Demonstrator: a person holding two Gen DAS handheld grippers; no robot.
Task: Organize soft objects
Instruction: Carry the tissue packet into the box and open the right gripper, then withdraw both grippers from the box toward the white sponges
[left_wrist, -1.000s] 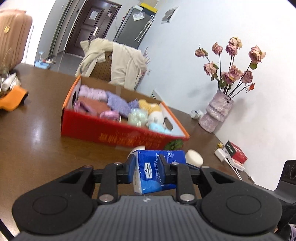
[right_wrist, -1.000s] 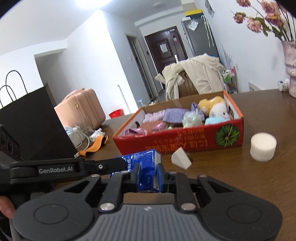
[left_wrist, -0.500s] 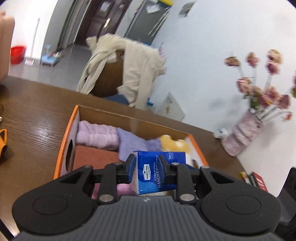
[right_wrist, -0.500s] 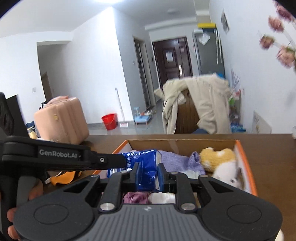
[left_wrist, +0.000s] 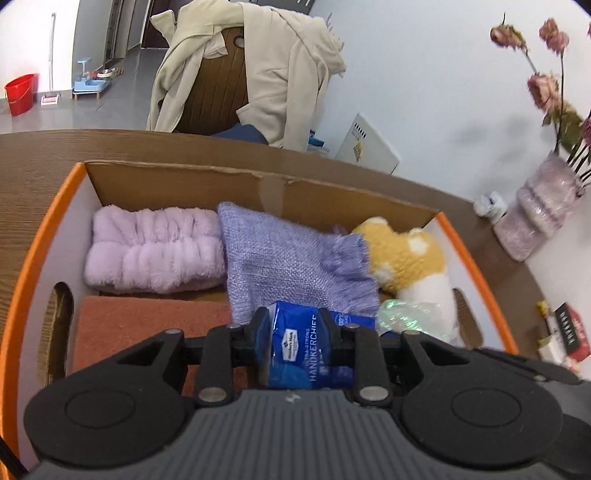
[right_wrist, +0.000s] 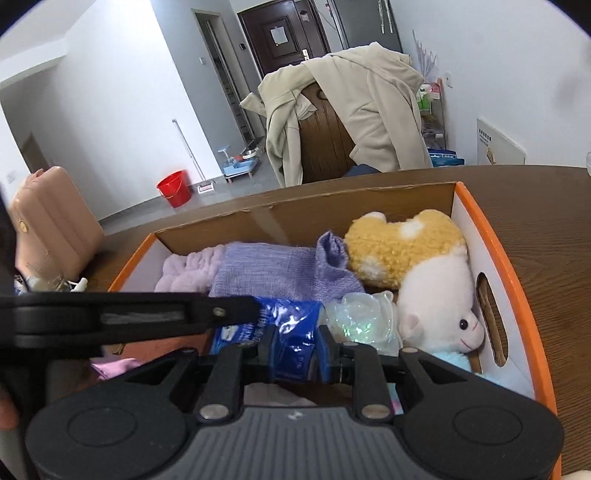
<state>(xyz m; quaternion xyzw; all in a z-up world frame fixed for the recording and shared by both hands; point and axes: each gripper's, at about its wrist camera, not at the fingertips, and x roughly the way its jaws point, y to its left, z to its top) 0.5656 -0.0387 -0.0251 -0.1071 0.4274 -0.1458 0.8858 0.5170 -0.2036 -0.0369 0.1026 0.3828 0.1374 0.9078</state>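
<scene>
Tissue pack (left_wrist: 308, 350) sits clamped between both grippers: the left gripper (left_wrist: 295, 343) pinches one end and the right gripper (right_wrist: 295, 349) pinches the other, each with its jaws pressed into the blue wrapper. The pack hangs over the open cardboard box (left_wrist: 266, 181) on the bench (left_wrist: 33, 173), above the near middle of the box floor. Its long axis runs from one gripper to the other, roughly along the box's length. Directly below and ahead lie a purple woven cloth (left_wrist: 291, 266), a rust-coloured mat (left_wrist: 147, 325) and a crinkled clear bag (right_wrist: 364, 314); a plush toy (right_wrist: 436, 291) fills the far right end. The release point is judged to lie straight down, so both grippers stand equally near it.
</scene>
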